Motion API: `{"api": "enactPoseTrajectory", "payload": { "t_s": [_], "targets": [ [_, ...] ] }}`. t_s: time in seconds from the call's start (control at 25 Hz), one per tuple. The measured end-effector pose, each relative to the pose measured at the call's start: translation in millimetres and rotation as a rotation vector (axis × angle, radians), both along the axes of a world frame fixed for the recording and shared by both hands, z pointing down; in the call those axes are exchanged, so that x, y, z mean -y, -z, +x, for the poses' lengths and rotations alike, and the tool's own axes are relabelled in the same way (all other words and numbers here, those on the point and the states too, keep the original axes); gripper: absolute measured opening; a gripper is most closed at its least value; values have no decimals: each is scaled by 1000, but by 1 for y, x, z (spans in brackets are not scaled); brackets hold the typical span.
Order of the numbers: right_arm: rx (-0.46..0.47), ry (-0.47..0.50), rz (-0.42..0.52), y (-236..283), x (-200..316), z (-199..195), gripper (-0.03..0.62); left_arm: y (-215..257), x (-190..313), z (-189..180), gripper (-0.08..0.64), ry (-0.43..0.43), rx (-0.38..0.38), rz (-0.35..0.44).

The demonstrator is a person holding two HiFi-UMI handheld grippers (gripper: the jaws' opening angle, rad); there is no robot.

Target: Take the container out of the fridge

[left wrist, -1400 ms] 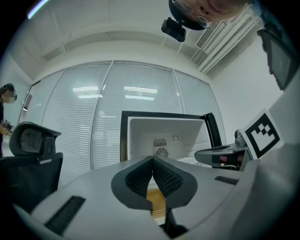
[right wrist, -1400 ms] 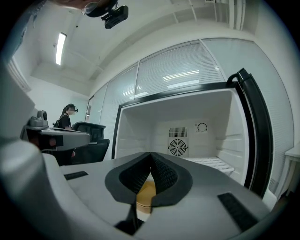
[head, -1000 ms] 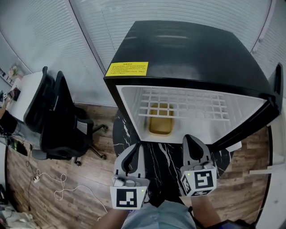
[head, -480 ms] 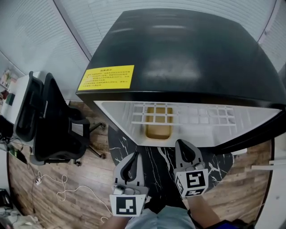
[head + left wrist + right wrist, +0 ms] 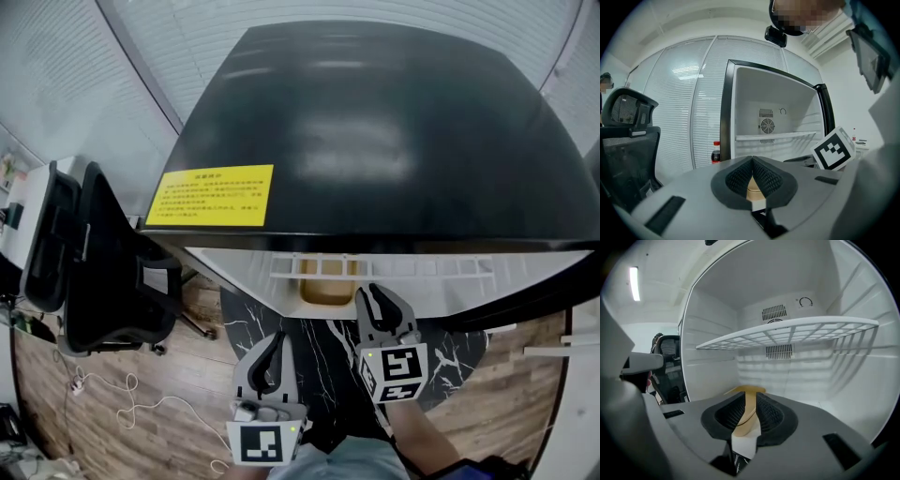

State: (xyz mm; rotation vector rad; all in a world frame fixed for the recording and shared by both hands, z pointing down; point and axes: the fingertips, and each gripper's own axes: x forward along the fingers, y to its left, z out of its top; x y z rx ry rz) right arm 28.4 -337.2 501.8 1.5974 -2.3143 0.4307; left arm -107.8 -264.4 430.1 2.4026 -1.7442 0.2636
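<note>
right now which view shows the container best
The right gripper view: the tan container sits on the fridge floor under the wire shelf. The head view shows only a sliver below the fridge top; the left gripper view, a scrap behind its jaws.

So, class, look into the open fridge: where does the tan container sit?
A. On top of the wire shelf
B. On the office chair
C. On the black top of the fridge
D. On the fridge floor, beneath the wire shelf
D: in the right gripper view the container sits low on the white fridge floor, with the wire shelf above it.
</note>
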Motion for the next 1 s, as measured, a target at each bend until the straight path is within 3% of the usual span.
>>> {"api": "enactPoseTrajectory", "payload": {
  "t_s": [1.0],
  "targets": [
    [-31,-21,-155,-48,40,-4,106,-14,9,-15,14,46,-6,-31]
  ]
}}
